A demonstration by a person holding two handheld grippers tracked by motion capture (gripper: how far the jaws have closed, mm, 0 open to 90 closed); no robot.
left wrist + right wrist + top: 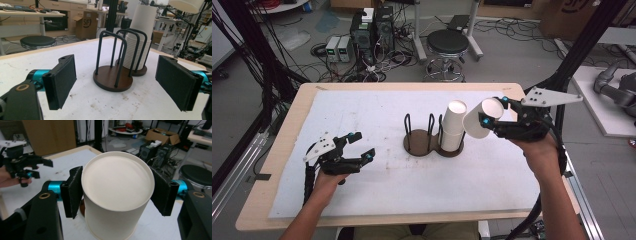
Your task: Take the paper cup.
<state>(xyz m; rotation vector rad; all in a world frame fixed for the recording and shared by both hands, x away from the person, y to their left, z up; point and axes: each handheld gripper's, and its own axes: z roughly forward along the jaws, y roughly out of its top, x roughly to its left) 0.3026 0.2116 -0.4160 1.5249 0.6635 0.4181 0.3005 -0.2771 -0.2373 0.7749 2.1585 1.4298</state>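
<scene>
Here, in the high view, the right gripper (482, 121) sits right of centre, held up off the table (287, 130), its jaws closed on a white paper cup (479, 117). Cup lies tipped on its side, closed base toward the left of frame, just right of and close to the top of the cup stack (453, 126); touching or not, cannot tell. In the right gripper view the cup fills the centre, base facing the camera, a black pad pressed to each side of it.

Cup stack stands upright in the right-hand bay of a dark wooden holder (419, 142) near frame centre. Holder has two round bases joined, each with black wire hoops. Left-hand bay holds nothing. In the left gripper view the holder stands at centre frame, empty bay nearer, stacked cups behind it at upper centre.

Left gripper (362, 145) sits lower left of the high view, low over the white mat (362, 115), well apart from the holder. Jaws spread wide, nothing between them; left gripper view shows both pads at the frame sides with bare mat between.

A black stool (447, 44) and computer cases (372, 30) stand on the floor at top centre.
</scene>
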